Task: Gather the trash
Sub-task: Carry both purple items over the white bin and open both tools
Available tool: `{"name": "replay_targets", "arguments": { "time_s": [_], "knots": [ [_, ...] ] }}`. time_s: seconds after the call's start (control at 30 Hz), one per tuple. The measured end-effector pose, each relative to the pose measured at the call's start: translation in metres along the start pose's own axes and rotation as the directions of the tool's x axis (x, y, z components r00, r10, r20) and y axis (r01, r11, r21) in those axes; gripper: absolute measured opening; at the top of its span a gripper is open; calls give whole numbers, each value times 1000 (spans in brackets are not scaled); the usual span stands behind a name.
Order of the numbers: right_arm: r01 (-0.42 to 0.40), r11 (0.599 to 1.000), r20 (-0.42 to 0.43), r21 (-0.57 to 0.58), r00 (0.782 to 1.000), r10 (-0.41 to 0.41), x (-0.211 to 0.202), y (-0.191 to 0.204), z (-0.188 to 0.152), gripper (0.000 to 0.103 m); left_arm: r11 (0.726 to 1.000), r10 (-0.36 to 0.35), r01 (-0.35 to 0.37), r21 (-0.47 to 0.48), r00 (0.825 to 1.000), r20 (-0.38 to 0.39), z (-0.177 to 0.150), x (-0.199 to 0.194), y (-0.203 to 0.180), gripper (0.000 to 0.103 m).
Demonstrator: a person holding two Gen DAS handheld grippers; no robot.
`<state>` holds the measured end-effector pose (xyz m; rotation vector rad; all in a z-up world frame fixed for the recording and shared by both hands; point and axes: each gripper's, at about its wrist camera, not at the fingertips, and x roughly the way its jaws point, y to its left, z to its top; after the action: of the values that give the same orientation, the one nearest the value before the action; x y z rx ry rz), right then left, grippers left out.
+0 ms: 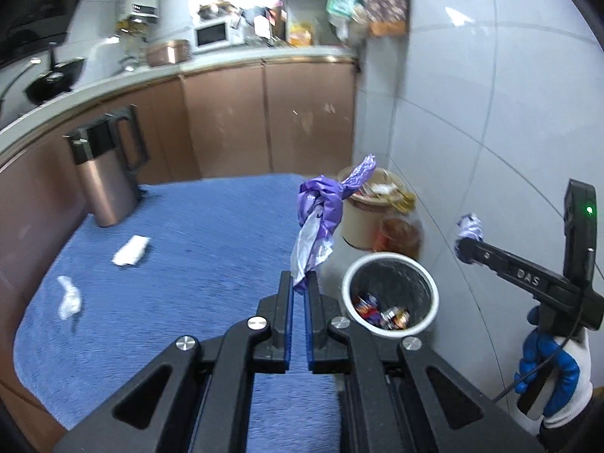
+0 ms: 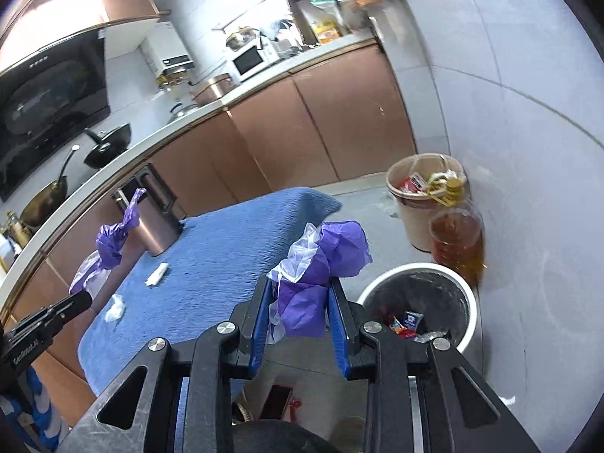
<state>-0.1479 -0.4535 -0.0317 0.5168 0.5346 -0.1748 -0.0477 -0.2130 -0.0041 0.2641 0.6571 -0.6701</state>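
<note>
Bin position: white-rimmed round waste bin (image 1: 390, 296) on the floor, below and just right of both grippers.
Left gripper (image 1: 301, 281): clenched on twisted purple plastic wrapper (image 1: 321, 219), long axis upright.
Right gripper (image 2: 302, 302): grasping crumpled purple-and-white plastic wad (image 2: 321, 260), nearer the bin.
Room: bin mouth open; amber jar (image 2: 456, 243) and beige bucket (image 2: 411, 219) crowd its far rim.
</note>
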Motion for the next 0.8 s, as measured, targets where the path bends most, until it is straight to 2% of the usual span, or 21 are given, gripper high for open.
{"name": "replay_targets", "arguments": {
  "time_s": [0.17,0.5,0.63,0.73,0.8],
  "knots": [
    [31,998,-26,51,999,-30,14,-26,-6,28,996,-80,85,38,992,-101,1,41,-27,5],
    [104,988,-80,115,992,-95,44,-68,-6,28,976,-174,202,84,950,-260,14,129,-80,5],
    [132,984,-95,120,988,-121,56,-81,-2,30,966,-205,240,91,934,-291,23,156,-97,5],
    [164,979,-107,122,983,-152,68,-90,0,30,961,-226,262,93,931,-287,31,172,-108,8],
    [188,975,-122,121,977,-173,78,-98,2,31,954,-253,289,84,923,-291,37,184,-111,9]
  ]
}}
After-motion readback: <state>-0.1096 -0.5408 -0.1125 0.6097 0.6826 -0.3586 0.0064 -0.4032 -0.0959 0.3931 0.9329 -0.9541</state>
